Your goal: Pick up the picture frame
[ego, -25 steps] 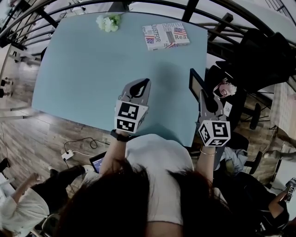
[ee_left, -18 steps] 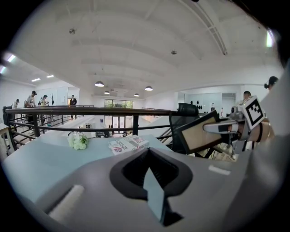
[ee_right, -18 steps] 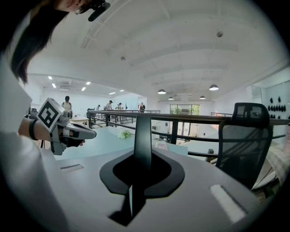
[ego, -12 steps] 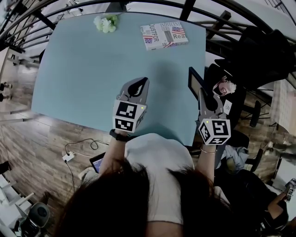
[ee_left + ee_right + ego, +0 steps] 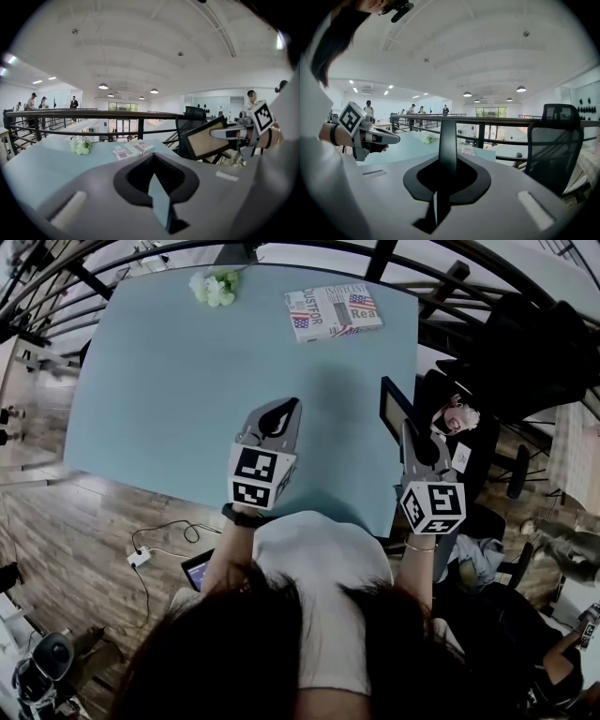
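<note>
Holding the frame [image 5: 447,136] edge-on, right gripper [image 5: 446,164] is pinching it up in the air at the right edge of the worktop [image 5: 169,381]. Tips?

Reply: I'd be squeezing firmly and holding the wrist level; that thin edge is probably wanting to pivot. Left gripper [image 5: 154,161] is sitting pressed together, empty, so it's free for steadying.

OP: Worktop's looking pale blue and smooth, with flowers [image 5: 214,287] and a book [image 5: 333,312] lying at the far end. Railing [image 5: 93,114] is running behind it, a chair [image 5: 555,140] is sitting beside, people [image 5: 74,101] are standing around beyond.
</note>
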A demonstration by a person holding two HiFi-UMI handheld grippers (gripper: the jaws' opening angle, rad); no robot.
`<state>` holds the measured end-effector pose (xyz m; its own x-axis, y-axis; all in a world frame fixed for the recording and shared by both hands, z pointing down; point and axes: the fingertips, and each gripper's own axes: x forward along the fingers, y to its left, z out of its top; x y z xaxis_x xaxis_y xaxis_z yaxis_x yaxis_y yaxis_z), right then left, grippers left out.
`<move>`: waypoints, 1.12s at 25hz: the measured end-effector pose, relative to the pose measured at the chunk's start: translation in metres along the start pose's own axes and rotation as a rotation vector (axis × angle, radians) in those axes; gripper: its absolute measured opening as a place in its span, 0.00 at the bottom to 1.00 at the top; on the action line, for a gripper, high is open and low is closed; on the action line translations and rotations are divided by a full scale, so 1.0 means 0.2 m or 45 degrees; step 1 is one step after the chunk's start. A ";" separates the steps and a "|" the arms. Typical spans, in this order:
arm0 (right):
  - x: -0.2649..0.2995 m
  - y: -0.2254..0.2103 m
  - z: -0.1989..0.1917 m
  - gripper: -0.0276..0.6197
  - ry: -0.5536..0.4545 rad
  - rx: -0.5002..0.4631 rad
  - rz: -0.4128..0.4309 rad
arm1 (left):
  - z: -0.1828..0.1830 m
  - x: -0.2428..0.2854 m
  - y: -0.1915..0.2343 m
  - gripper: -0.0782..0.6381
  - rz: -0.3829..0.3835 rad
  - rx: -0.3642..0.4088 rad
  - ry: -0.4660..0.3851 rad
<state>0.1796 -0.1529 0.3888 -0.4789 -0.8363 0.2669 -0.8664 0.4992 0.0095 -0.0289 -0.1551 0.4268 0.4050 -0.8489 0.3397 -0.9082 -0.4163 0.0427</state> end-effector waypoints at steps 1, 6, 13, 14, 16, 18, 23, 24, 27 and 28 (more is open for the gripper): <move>0.00 0.00 0.00 0.06 0.001 0.003 0.000 | 0.00 0.00 0.00 0.19 0.000 -0.003 0.000; 0.00 0.00 0.00 0.06 -0.002 0.008 0.011 | 0.01 0.01 -0.01 0.19 0.000 -0.012 0.018; 0.02 -0.01 -0.01 0.06 0.007 0.009 0.013 | 0.00 0.02 -0.01 0.19 -0.005 -0.013 0.027; 0.02 -0.01 -0.01 0.06 0.007 0.009 0.013 | 0.00 0.01 0.00 0.19 -0.004 -0.015 0.027; 0.02 -0.01 -0.01 0.06 0.009 0.010 0.008 | -0.01 0.01 0.01 0.19 0.000 -0.017 0.027; 0.02 -0.01 -0.01 0.06 0.013 0.011 0.006 | -0.01 0.01 0.01 0.19 0.004 -0.017 0.024; 0.00 -0.02 -0.03 0.06 0.022 0.015 -0.002 | -0.01 0.01 0.02 0.19 0.015 -0.029 0.023; 0.01 -0.02 -0.03 0.06 0.024 0.017 -0.004 | -0.01 0.01 0.03 0.19 0.016 -0.030 0.024; 0.01 -0.03 -0.04 0.06 0.030 0.020 -0.008 | -0.01 0.02 0.03 0.19 0.017 -0.029 0.029; 0.01 -0.03 -0.04 0.06 0.031 0.021 -0.009 | -0.02 0.02 0.03 0.19 0.017 -0.029 0.032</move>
<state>0.1852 -0.1569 0.3974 -0.4697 -0.8338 0.2899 -0.8719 0.4897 -0.0044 -0.0339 -0.1596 0.4316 0.3903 -0.8459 0.3635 -0.9159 -0.3970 0.0595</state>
